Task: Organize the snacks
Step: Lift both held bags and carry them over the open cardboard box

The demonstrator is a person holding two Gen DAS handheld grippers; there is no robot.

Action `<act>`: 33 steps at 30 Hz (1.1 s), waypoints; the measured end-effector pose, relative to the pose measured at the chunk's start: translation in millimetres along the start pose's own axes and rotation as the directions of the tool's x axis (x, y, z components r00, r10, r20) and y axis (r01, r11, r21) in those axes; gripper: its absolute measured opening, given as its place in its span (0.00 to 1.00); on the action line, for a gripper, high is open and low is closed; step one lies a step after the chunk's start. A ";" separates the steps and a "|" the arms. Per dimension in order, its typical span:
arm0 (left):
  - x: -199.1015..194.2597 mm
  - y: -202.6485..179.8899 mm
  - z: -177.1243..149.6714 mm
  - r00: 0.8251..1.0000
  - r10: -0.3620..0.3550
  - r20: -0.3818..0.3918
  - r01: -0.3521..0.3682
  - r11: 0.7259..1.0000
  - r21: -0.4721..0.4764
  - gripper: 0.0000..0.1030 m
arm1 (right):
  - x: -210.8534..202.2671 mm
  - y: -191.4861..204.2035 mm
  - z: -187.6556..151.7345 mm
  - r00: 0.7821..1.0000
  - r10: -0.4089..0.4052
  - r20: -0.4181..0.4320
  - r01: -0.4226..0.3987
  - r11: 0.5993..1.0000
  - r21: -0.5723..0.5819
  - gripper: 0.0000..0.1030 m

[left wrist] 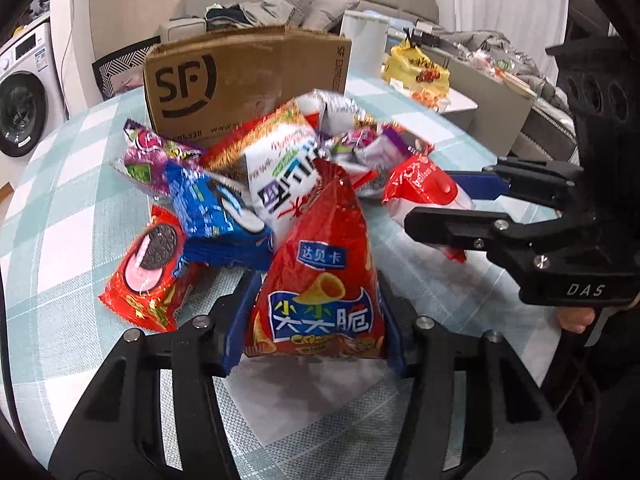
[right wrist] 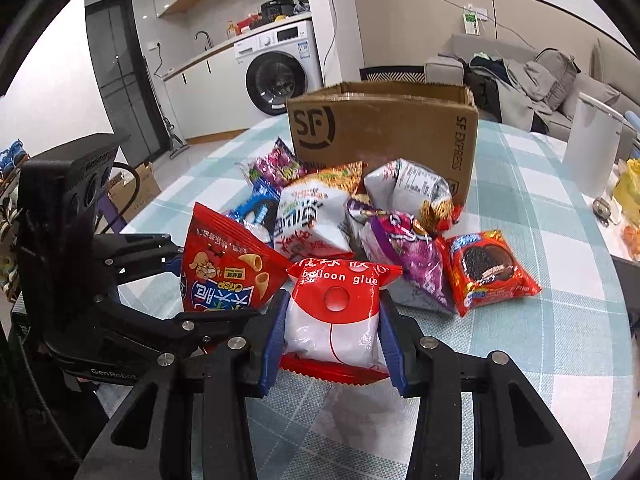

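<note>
Two grips: left fingers [left wrist: 314,332] pinching red cone-snack bag [left wrist: 320,280]; right fingers [right wrist: 334,332] pinching balloon-glue packet [right wrist: 340,312].

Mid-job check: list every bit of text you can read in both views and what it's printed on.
"SF" logo and "SF EXPRESS": cardboard box
"balloon glue": red-and-white packet
"达贝卡" and "尖尖脆": red chip bag
"DAS": right gripper body
"GenRobot": left gripper body
Other packets, box small print: blurred, unreadable.

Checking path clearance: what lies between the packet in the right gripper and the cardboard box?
The heaped snack packets, seen in the right wrist view, between the balloon glue packet and cardboard box.
</note>
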State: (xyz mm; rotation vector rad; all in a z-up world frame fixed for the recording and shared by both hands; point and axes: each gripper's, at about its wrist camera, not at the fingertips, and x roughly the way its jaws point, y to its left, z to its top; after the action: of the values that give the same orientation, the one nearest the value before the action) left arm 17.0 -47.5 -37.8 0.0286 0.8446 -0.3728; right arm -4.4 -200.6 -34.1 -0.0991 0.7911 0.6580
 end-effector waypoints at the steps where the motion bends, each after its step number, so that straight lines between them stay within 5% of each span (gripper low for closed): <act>1: -3.5 1.2 0.1 1.000 -0.003 0.005 0.003 1.000 -0.003 0.50 | -2.7 0.6 0.6 1.000 0.001 0.010 -0.001 1.000 -0.002 0.42; 33: -80.3 45.6 69.6 0.961 0.072 0.268 -0.037 0.990 -0.135 0.51 | -54.2 -9.8 55.8 0.975 -0.023 0.221 0.014 0.999 0.045 0.42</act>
State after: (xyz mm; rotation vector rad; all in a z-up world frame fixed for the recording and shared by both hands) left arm 34.2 8.2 62.2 -0.1175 0.5925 -0.2619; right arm 8.4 -218.2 41.2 0.0067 0.5877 0.6221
